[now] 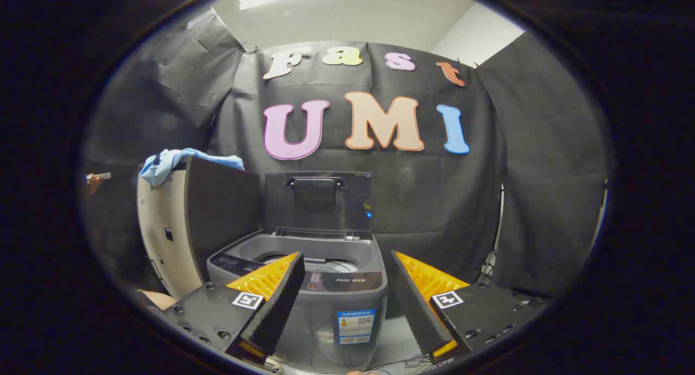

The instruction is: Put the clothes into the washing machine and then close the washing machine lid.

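claw (347, 304) stood apart in my view, its two fingers (282, 293) spread wide with nothing held between them. i saw the washing machine (326, 288) just ahead of the fingers and centred between them, a small grey top-loader. its lid (317, 201) was raised upright at the back, hinged along the rear rim, with a handle near its top edge. the drum opening (326, 264) lay exposed below the lid, partly hidden behind the left finger. a control strip ran along the front rim of the machine, and a printed label (355, 326) sat on its front wall; i did not read it.

the clothes (174, 166), a light blue bundle, lay on top of a tall cabinet (190, 223) that stood just beside the machine on its left. the bundle draped over the cabinet's upper edge, well apart from the claw and above the level of the drum opening. i could not tell how many garments the bundle held. thin cables (402, 361) lay on the floor (396, 337) in front of the machine.
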Motion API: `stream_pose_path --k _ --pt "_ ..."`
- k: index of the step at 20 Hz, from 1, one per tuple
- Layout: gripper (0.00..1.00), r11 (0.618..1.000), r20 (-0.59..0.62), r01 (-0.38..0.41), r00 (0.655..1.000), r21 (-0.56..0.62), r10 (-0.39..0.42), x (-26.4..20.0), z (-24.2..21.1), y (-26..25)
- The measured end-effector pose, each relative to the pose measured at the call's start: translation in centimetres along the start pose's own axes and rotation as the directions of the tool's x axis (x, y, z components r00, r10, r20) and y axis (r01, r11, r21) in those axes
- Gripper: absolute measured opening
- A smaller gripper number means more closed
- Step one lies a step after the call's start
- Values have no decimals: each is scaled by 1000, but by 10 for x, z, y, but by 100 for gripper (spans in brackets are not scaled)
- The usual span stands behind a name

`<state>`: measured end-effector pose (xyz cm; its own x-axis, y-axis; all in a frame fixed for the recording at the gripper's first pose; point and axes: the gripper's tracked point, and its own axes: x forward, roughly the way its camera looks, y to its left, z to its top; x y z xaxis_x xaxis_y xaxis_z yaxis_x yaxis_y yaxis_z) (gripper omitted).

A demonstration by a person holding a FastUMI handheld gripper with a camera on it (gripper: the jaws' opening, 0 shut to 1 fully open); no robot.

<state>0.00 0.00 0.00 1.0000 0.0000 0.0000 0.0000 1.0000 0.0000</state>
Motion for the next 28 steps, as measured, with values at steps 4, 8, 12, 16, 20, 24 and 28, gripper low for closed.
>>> stream_pose_path --k 4,8,12,16,20,24,28 --pt "97 1000 -45 5 999 20 -4 -30 -13 0" --pt "97 1000 -77 -8 997 14 9 -44 -24 6" --pt "97 999 -114 -22 993 34 26 -53 -37 10" --pt "97 999 -109 -23 994 36 26 -54 -36 11" --pt "97 999 -101 -29 994 34 32 -53 -35 11" --pt "97 999 -102 -27 994 34 30 -53 -35 11" --pt "97 999 -104 -25 994 38 29 -52 -36 10"
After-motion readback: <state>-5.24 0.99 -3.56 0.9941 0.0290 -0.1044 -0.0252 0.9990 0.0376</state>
